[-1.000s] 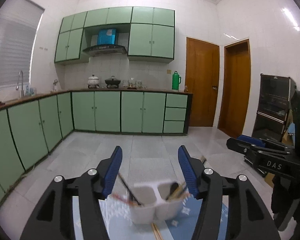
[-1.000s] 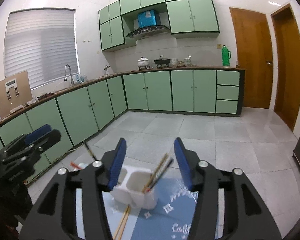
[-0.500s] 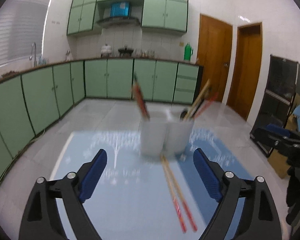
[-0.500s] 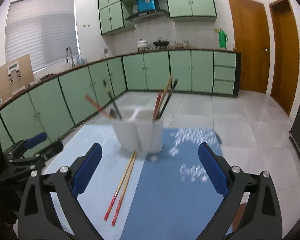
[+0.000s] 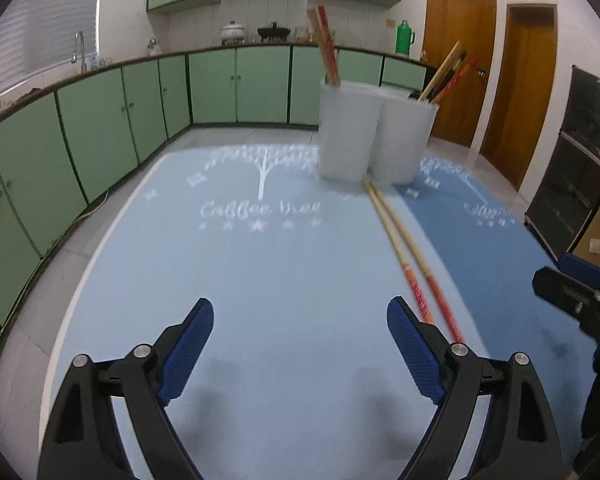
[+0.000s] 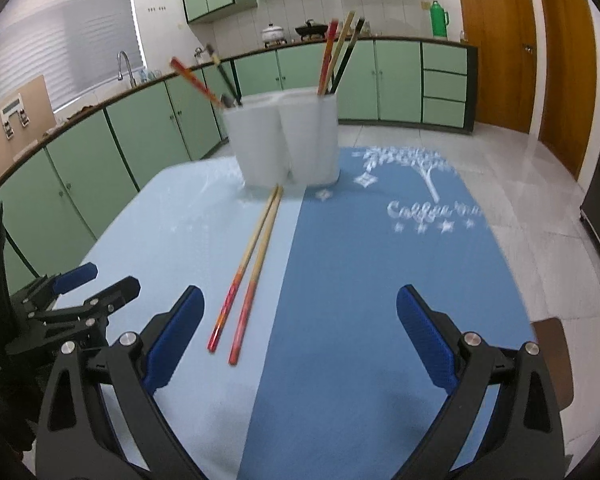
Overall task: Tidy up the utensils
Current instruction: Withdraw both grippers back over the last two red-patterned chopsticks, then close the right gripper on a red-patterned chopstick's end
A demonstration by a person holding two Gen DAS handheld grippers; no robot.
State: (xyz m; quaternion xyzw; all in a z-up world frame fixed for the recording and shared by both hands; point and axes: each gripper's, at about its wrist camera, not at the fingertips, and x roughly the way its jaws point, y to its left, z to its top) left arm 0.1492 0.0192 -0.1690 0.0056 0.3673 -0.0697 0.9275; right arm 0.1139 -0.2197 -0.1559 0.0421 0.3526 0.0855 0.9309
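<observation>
**White holder with chopsticks, one pair lying loose on the blue mats**

A white holder (image 6: 286,140) with several joined compartments stands upright at the far side of the bench (image 6: 172,184). In the right wrist view, three sticks (image 6: 338,54) lean in its right compartment: one red, one wooden, one dark. In the left compartment, a red-tipped stick (image 6: 196,82) and a dark utensil tilt to the left. In the left wrist view the same holder (image 5: 374,134) shows a pair standing on its left side and more sticks on its right.

A loose pair of chopsticks (image 6: 248,264) lies flat in front of the holder. Their wooden ends almost touch its base and their red ends point to the cameras. They lie side by side on the light blue mat (image 6: 172,248), just beside its border with the dark blue mat (image 6: 380,300). Both mats carry a white tree print.

The left tool (image 5: 300,330) and the right tool (image 6: 300,312) both hang over the mats with jaws wide apart, and nothing is between them.

Behind the bench are green cabinets (image 6: 88,160), a counter with pots, and wooden doors (image 6: 492,44)
</observation>
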